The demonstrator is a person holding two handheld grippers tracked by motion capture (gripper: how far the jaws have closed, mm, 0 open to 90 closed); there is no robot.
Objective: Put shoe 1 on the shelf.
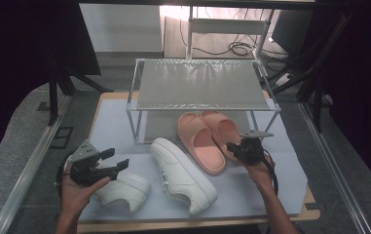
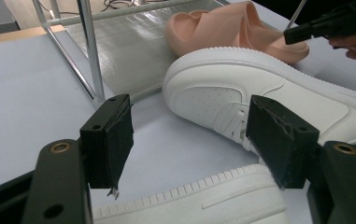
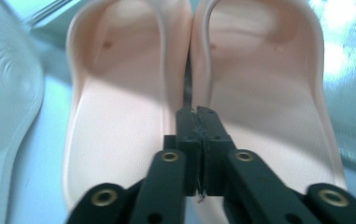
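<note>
Two white sneakers lie on the pale mat: one (image 1: 124,190) at the front left, the other (image 1: 183,175) in the middle. A pair of pink slippers (image 1: 200,141) (image 1: 224,129) lies side by side in front of the rack. My left gripper (image 1: 117,159) hovers open above the front-left sneaker (image 2: 203,200), its jaws (image 2: 192,140) wide apart with nothing between them. My right gripper (image 1: 230,146) points at the slippers. Its jaws (image 3: 196,116) are shut pad to pad over the seam between the left slipper (image 3: 115,116) and the right slipper (image 3: 269,107).
A metal-framed rack (image 1: 200,83) with a grey shelf stands at the back of the mat (image 1: 110,126); one of its legs (image 2: 91,51) rises close to the middle sneaker (image 2: 241,88). A wooden table edge (image 1: 173,225) runs along the front. Dark stands and cables lie beyond.
</note>
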